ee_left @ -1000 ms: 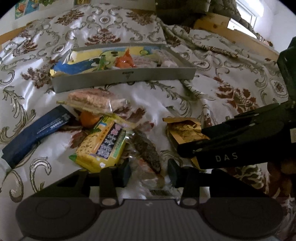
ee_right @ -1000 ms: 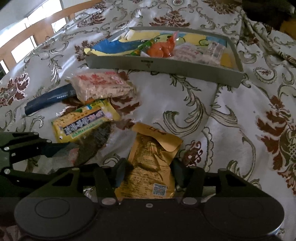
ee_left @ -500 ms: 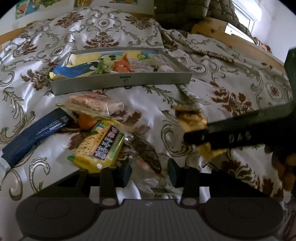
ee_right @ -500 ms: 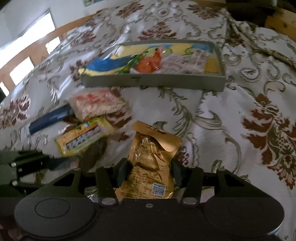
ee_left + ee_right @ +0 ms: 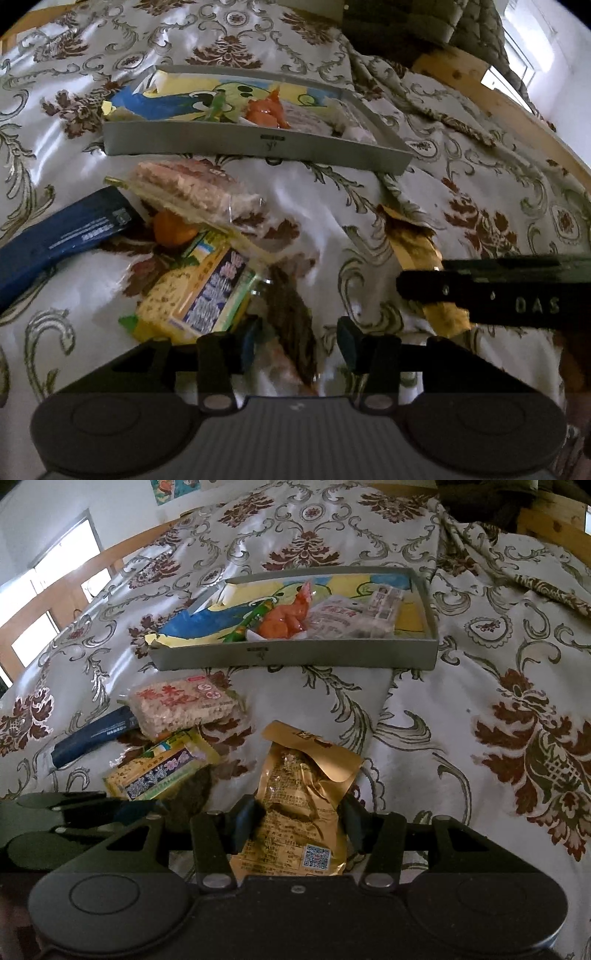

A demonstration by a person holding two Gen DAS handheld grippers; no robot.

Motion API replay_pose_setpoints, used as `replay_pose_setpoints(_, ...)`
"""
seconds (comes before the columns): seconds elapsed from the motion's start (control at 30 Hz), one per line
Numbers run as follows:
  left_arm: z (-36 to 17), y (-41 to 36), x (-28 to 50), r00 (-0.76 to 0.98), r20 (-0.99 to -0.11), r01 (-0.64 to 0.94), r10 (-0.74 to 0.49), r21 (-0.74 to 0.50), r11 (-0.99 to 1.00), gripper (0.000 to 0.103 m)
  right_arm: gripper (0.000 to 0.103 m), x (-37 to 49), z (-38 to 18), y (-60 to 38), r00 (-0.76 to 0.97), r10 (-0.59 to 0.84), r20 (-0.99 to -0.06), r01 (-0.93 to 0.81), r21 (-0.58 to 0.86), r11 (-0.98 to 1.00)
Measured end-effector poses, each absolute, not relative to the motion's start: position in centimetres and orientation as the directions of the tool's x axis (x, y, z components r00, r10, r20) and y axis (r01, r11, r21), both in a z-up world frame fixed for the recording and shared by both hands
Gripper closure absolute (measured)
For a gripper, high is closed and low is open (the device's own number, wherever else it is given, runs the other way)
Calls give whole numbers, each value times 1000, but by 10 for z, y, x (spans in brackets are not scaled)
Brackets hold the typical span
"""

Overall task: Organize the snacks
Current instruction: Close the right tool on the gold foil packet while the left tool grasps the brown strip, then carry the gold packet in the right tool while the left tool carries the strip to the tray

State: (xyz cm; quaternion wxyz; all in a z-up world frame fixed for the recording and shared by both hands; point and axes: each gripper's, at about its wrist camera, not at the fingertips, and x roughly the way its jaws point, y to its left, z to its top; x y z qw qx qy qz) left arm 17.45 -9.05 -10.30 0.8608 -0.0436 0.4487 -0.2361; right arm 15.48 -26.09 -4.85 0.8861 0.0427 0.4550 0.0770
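right wrist view: right gripper (image 5: 301, 825) is pinching the gold snack pouch (image 5: 301, 797), now lifting it off the bed (image 5: 480, 686).
left wrist view: left gripper (image 5: 295, 345) jaws are opening around the clear dark-snack packet (image 5: 291, 325).
meaning: pouch is heading for the grey tray (image 5: 295, 657).

My right gripper (image 5: 301, 825) has the gold foil pouch (image 5: 301, 794) between its fingers, crinkled, QR-code end toward me, folded top pointing away. Between my left gripper's (image 5: 295, 341) fingers sits a clear wrapper with a dark snack (image 5: 291, 325). Just ahead-left of that: yellow cracker pack (image 5: 199, 295), rice-cake block (image 5: 192, 188) tilted over an orange thing (image 5: 173, 230), then a navy pack (image 5: 62, 236). Further ahead, the grey tray (image 5: 295, 653) already holds some snacks.
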Motion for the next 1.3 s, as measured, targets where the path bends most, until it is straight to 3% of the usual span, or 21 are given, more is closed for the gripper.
replay_pose_setpoints(0.1,-104,-94,176,495,-764,364,-414,-250,897,65,50,156,-49,-262,575,173,-800,-92,147,985)
replay_pose_setpoints(0.6,-87,-92,163,524,-722,372,-452,-284,884,88,50,155,-46,-261,592,178,-786,-97,149,984)
replay_pose_setpoints(0.8,-92,-112,155,525,-734,455,-430,-185,871,89,50,154,-44,-262,600,173,-781,-96,145,985)
replay_pose_setpoints(1.3,-73,-87,164,558,-684,361,-470,-311,879,90,50,151,-34,-261,662,196,-723,-116,160,980)
